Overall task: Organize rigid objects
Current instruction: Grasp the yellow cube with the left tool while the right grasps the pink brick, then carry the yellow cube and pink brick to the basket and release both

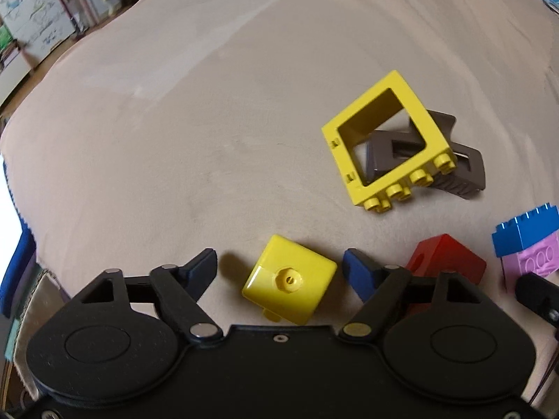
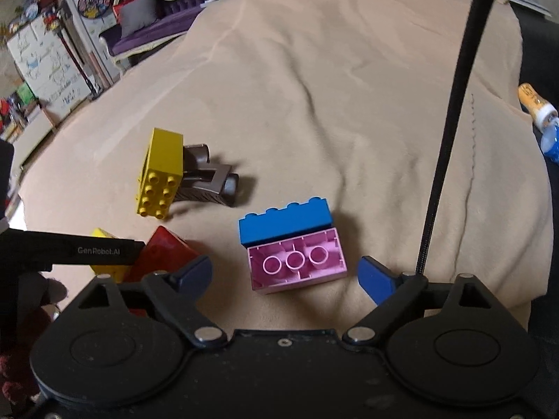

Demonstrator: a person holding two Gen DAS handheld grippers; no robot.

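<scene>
My left gripper [image 1: 279, 272] is open, with a small yellow block [image 1: 290, 279] lying between its fingers on the beige cloth. A red block [image 1: 447, 262] lies just right of its right finger. A yellow window-frame brick [image 1: 387, 139] leans on a brown piece [image 1: 461, 171] further ahead. My right gripper [image 2: 284, 274] is open, with a pink brick [image 2: 297, 262] lying upside down between its fingers, touching a blue brick [image 2: 284, 221] behind it. The yellow frame brick [image 2: 160, 171], the brown piece [image 2: 209, 181] and the red block [image 2: 164, 255] show at left.
The beige cloth [image 2: 332, 87] covers the whole work surface. A black cable [image 2: 450, 115] runs up at right. The left gripper's body [image 2: 70, 253] reaches in from the left. Furniture and room clutter stand beyond the far edge; a bottle [image 2: 534, 108] lies off the right edge.
</scene>
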